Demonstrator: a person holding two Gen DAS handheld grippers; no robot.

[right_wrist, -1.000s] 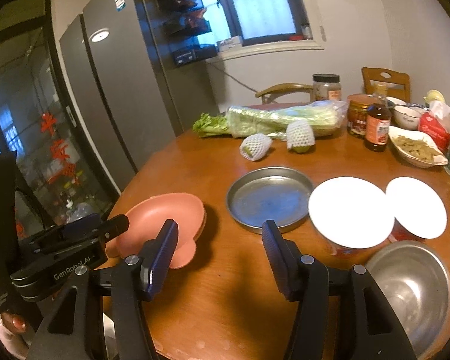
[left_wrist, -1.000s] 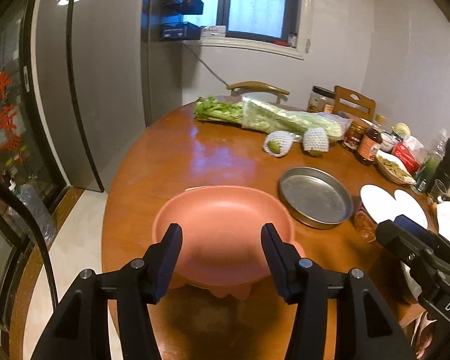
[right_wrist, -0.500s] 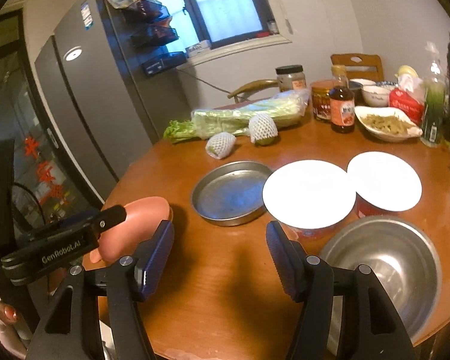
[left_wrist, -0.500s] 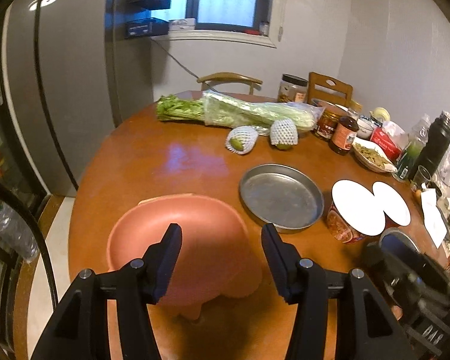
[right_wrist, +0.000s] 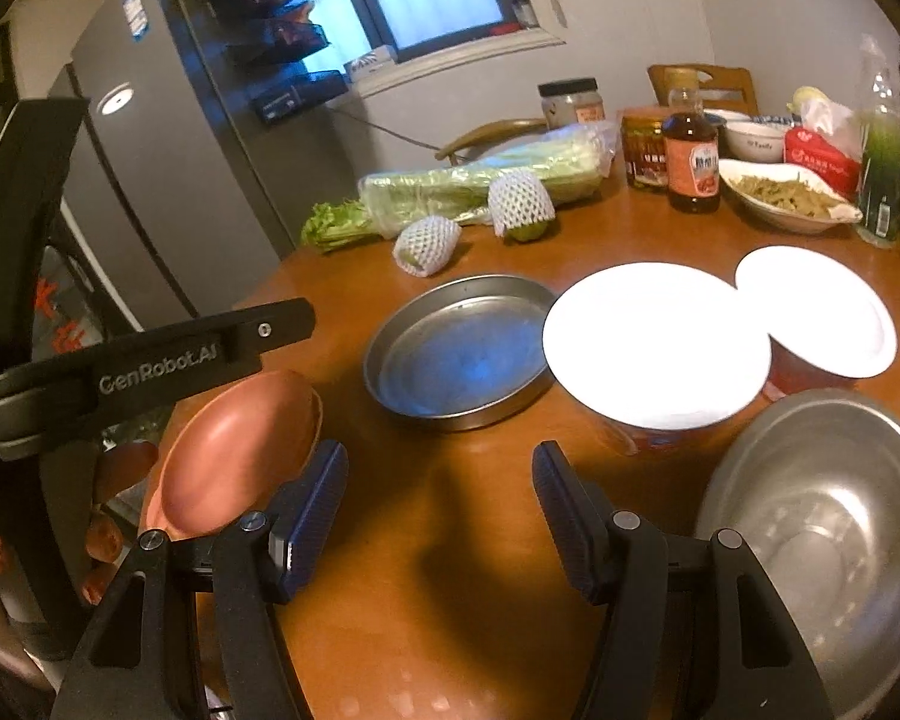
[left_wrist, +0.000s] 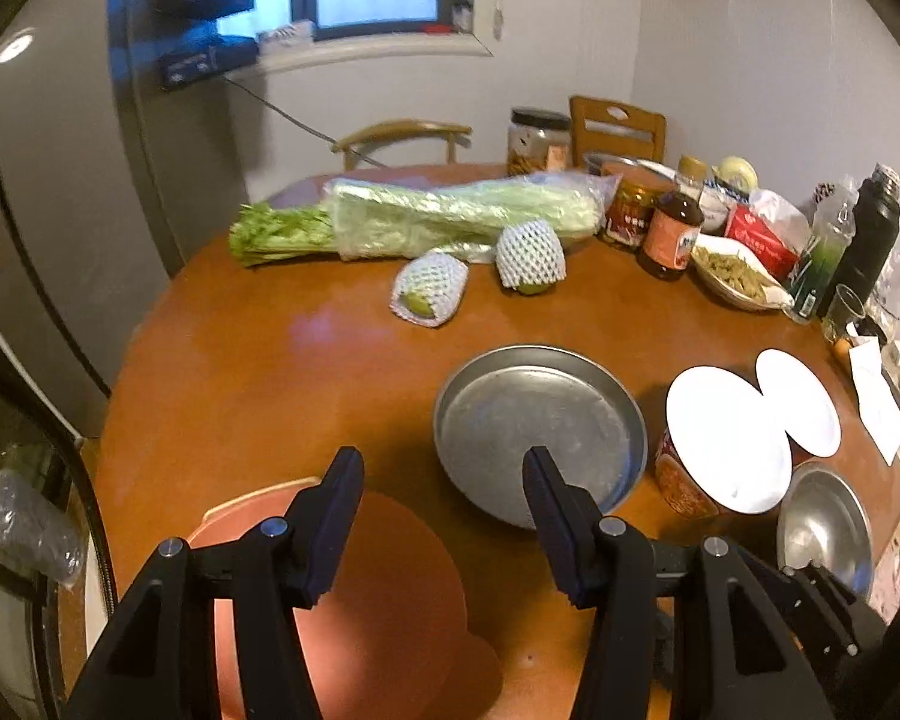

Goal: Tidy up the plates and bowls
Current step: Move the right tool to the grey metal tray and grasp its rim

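Round table [left_wrist: 258,384]: orange-brown wood; pink bowl [right_wrist: 234,456], plain; metal pan [right_wrist: 459,354] and metal bowl [right_wrist: 822,516], dull silver-grey; two cups with flat white lids [right_wrist: 654,339], red sides. Celery [left_wrist: 450,216]: pale green stalks, darker green leaves; two fruits [left_wrist: 429,295], green, in white foam netting. Bottle [right_wrist: 692,165]: dark brown with orange label; flask [left_wrist: 867,246], black; refrigerator [right_wrist: 168,180], grey.
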